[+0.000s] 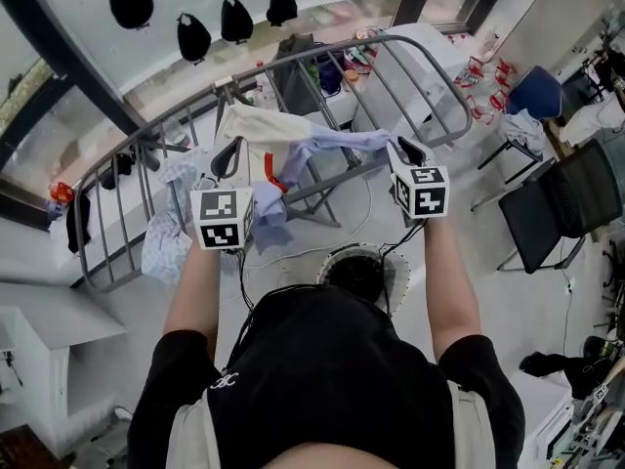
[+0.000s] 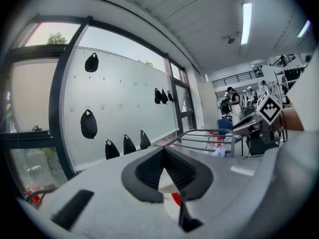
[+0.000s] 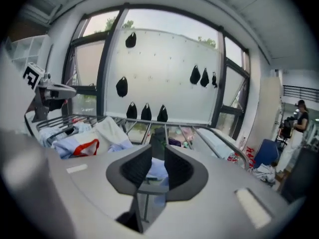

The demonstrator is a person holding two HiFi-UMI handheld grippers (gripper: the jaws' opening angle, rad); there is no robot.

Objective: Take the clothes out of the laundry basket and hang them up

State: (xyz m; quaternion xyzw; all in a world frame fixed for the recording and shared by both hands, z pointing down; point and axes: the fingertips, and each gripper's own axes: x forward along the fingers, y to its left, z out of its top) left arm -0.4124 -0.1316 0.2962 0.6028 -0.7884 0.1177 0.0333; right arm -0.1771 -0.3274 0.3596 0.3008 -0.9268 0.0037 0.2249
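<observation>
**Garment up between both claws, over the rack**

And here it is, one garment point(image 1: 327, 143) spread in the air between the two claws, right above the drying rack point(image 1: 430, 76)! The left claw point(image 1: 230, 156) is clamped fully together, with white and red-trimmed cloth nipped in its jaws. The right claw point(image 1: 405, 149) has its jaws partly apart, a fold of pale blue cloth filling the gap. That looks like a pinch on the other end.

The piece is pale lavender-blue with a cream panel and a red edge, limp and crumpled, sagging below the left claw.

So where are we? A pale patterned cloth point(image 1: 164, 247) is draped on the rails, down and left of the left claw. This one is lifted but not yet laid over a rail. The laundry basket point(image 1: 356, 274) sits below and behind the claws; its inside is too dark to tell what remains.
</observation>
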